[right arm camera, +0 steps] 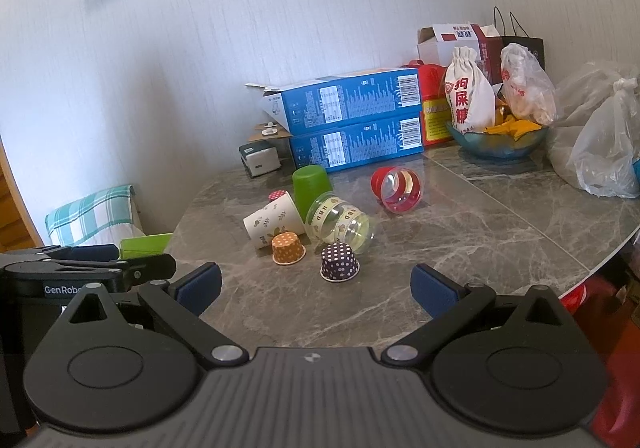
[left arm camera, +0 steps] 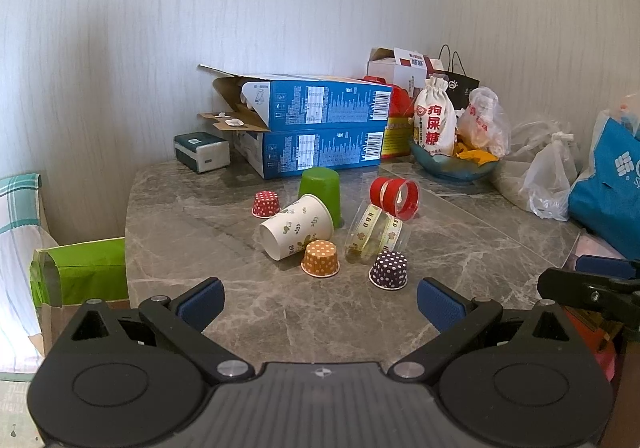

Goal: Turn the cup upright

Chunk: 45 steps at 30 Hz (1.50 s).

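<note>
Several cups lie in a cluster on the grey marble table (left arm camera: 192, 248). A white leaf-print paper cup (left arm camera: 296, 226) (right arm camera: 274, 222) lies on its side. A clear cup with HBD tape (left arm camera: 376, 234) (right arm camera: 340, 224) lies on its side. A red cup (left arm camera: 396, 194) (right arm camera: 396, 188) lies on its side. A green cup (left arm camera: 322, 188) (right arm camera: 311, 186) stands upside down. Small dotted cups, orange (left arm camera: 320, 258) (right arm camera: 287, 247), purple (left arm camera: 389, 270) (right arm camera: 339, 262) and red (left arm camera: 265, 204), stand upside down. My left gripper (left arm camera: 320, 304) and right gripper (right arm camera: 316, 294) are open and empty, short of the cups.
Two blue boxes (left arm camera: 320, 128) are stacked at the back by the wall, a tissue pack (left arm camera: 202, 152) to their left. A bowl with snack bags (left arm camera: 456, 164), plastic bags (left arm camera: 548, 176) and a blue bag (left arm camera: 608, 188) fill the right side. A green bag (left arm camera: 80, 272) stands left of the table.
</note>
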Motion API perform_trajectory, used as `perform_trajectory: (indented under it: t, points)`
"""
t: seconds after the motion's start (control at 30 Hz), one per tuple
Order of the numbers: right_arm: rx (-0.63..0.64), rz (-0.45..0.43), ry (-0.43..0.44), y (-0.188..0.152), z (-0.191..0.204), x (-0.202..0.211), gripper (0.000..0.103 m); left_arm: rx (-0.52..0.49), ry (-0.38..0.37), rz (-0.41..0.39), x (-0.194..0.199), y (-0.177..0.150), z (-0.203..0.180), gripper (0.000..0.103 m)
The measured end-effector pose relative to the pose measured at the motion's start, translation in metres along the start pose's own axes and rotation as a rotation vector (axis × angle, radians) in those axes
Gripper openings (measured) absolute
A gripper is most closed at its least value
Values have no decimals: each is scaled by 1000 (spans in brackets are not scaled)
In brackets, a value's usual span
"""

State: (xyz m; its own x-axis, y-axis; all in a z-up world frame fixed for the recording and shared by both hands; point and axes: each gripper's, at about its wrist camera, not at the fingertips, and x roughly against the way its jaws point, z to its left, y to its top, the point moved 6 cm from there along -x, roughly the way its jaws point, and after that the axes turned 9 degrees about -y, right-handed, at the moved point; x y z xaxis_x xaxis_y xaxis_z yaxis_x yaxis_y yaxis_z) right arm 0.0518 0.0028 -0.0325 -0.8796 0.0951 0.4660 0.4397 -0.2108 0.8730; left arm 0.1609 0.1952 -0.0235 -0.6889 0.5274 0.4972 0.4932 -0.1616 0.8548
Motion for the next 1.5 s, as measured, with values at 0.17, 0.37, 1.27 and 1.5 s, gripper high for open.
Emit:
perform_trajectory:
  t: [0.17, 0.37, 1.27, 1.5]
  points:
    - [6, 5, 2, -2, 0, -2, 102, 1, -1, 0, 0, -1, 0, 103]
    - [1, 14, 6, -5, 0, -3, 102, 10, -4, 2, -1, -4, 0, 103]
    - [-5, 40, 2, -8, -1, -6, 102, 14, -3, 19, -6, -8, 0, 103]
    - [2, 47, 1, -8, -2, -8, 102, 17, -3, 19, -7, -7, 1, 103]
